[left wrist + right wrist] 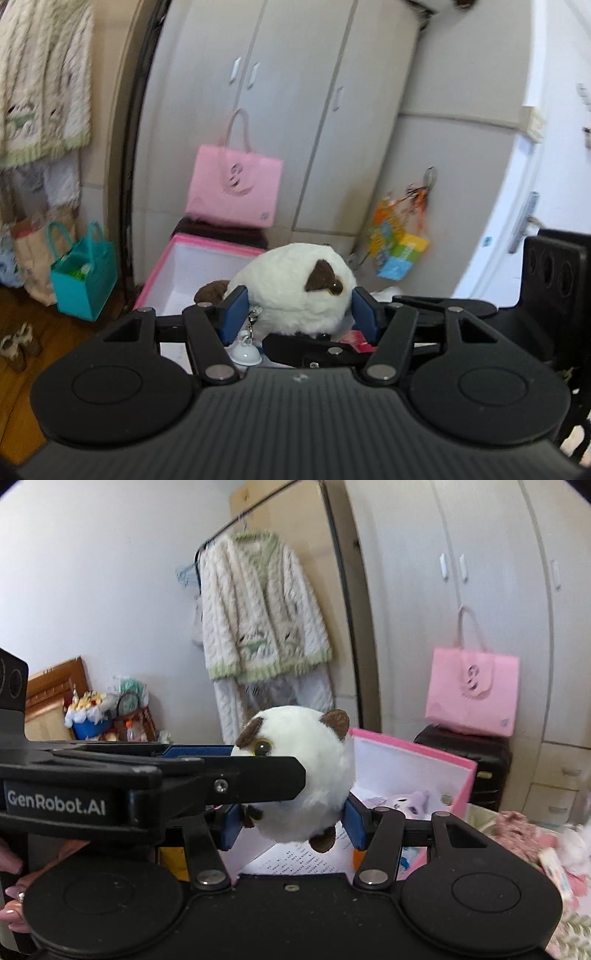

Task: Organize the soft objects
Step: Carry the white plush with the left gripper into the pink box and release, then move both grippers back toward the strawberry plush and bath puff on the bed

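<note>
A round white plush toy (295, 284) with brown ears hangs in the air in front of an open pink box (192, 269). My left gripper (301, 314) is shut on the plush, its blue pads pressing both sides. My right gripper (291, 823) is shut on the same plush (306, 775) from another angle. In the right wrist view the left gripper's fingers (236, 771) cross in from the left over the toy's face. The pink box (413, 760) holds a purple plush (410, 799) and printed paper. A small white bell charm (244, 350) dangles from the toy.
A pink tote bag (234, 188) stands on a dark case against grey wardrobe doors (295, 92). A teal bag (83, 273) sits on the wood floor at left. A knitted cardigan (255, 609) hangs on a rack. Colourful bags (399, 243) hang from a hook by the white door.
</note>
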Tool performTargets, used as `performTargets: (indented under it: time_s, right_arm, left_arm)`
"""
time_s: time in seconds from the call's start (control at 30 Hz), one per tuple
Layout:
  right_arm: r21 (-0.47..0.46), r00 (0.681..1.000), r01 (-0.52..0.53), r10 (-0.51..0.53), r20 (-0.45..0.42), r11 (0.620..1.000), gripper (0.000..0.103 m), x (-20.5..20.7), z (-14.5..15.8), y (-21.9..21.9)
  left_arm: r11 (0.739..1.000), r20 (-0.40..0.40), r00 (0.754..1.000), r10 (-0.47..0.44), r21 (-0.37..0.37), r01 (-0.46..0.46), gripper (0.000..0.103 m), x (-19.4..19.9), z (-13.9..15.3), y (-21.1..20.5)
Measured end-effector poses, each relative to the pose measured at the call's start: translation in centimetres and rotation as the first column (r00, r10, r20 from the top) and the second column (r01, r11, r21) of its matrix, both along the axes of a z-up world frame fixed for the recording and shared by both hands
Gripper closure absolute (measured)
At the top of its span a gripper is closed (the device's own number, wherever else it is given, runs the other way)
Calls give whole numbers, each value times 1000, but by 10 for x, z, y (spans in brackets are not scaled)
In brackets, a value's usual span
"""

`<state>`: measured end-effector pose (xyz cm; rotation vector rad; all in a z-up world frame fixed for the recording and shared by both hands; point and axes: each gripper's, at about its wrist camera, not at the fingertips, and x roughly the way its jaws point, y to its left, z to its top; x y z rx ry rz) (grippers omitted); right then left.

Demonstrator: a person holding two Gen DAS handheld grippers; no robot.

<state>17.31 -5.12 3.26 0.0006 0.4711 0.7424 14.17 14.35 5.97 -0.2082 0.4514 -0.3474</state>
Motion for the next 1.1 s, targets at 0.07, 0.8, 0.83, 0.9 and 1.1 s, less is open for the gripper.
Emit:
performTargets:
  time_s: [0.07,0.8,0.83,0.9,1.1]
  right_arm:
    - [-34,999,-27,26,-31,999,42,17,-6,11]
    - [-297,985,-64,12,-174,953,40,73,-59,56]
    - [-301,986,-67,17,-167,951,40,71,-57,54]
    - [-302,987,-71,24,-159,950,40,64,-52,50]
    - [-314,994,-54,22,-105,948,40,40,-32,33]
  left_arm:
    - [1000,-47,999,9,-16,-10,44,15,-9,10]
    - [994,-167,980,111,32,-107,47,57,-55,31]
    - [994,-159,981,111,37,-106,47,54,-53,32]
    - [993,-138,984,109,53,-102,47,44,-46,32]
    - [992,-71,993,93,98,-85,46,14,-22,29]
